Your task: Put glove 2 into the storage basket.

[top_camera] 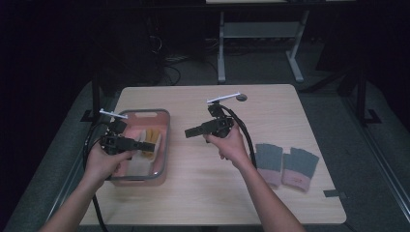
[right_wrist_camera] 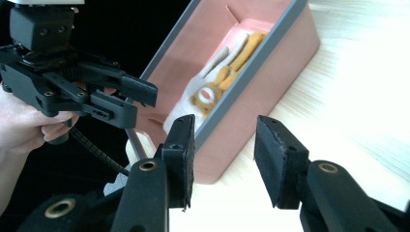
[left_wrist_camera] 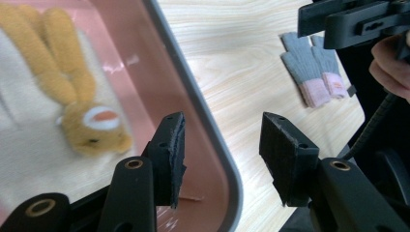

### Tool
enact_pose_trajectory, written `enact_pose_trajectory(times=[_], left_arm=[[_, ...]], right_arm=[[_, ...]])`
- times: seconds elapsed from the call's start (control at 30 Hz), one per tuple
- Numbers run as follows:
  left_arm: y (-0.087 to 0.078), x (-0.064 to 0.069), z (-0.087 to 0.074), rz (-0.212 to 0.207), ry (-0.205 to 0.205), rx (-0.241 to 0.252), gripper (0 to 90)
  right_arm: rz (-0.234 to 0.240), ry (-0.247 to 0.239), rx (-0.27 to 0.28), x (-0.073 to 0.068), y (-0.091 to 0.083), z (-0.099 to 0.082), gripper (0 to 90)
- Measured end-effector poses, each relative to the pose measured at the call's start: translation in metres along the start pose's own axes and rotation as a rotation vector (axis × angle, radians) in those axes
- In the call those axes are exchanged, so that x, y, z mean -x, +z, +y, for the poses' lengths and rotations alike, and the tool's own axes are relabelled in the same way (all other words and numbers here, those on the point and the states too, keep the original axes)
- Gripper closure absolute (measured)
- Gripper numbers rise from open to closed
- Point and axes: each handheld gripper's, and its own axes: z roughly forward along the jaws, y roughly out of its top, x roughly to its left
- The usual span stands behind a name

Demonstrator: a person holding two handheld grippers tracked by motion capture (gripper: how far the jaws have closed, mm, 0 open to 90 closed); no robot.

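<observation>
Leftmost, the person's left hand [top_camera: 104,162] comes up from the bottom edge of the high view with the forearm slanting in, and holds the left gripper [top_camera: 151,146] level over the pink bin [top_camera: 163,145], its jaws pointing toward the table's middle. Its own view looks down between two black pads [left_wrist_camera: 170,157] that stand apart with nothing between them; one hangs over the inside of the bin, the other over the bare wood of the table [left_wrist_camera: 241,72], with the bin's grey rim running between them.

One bin stands on the left part of the table. Inside it lie white cloth and one yellow plush glove [top_camera: 151,139], whose long orange-yellow fingers and small face show plainly in the left gripper view [left_wrist_camera: 92,130], detail that from above is just a blur of colour.

Further right, the right hand [top_camera: 231,145] is raised above the middle of the table, wrist bent, holding the right gripper [top_camera: 188,132] level and aimed left toward the bin, well apart from it. Its jaws too stand apart and empty. The right gripper view looks at the bin's outer wall [right_wrist_camera: 270,87] from the side, with the left gripper [right_wrist_camera: 145,99] hovering over the bin's near end.

Two grey gloves [top_camera: 286,164] with pink cuffs lie side by side, flat, on the right part of the table, near its front edge; the left gripper view shows them far off [left_wrist_camera: 314,67].
</observation>
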Motion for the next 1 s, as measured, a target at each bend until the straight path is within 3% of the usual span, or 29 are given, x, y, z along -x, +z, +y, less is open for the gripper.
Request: enact_pose_trajectory(times=[0.27, 1.0], left_arm=[[0.004, 0.013, 0.004, -0.025, 0.033, 0.003, 51.9], [0.035, 0.049, 0.013, -0.083, 0.107, -0.007, 43.6]], right_arm=[[-0.01, 0.0, 0.0, 0.006, -0.012, -0.005, 57.9], [-0.079, 0.027, 0.052, 0.027, -0.062, -0.028, 53.1]])
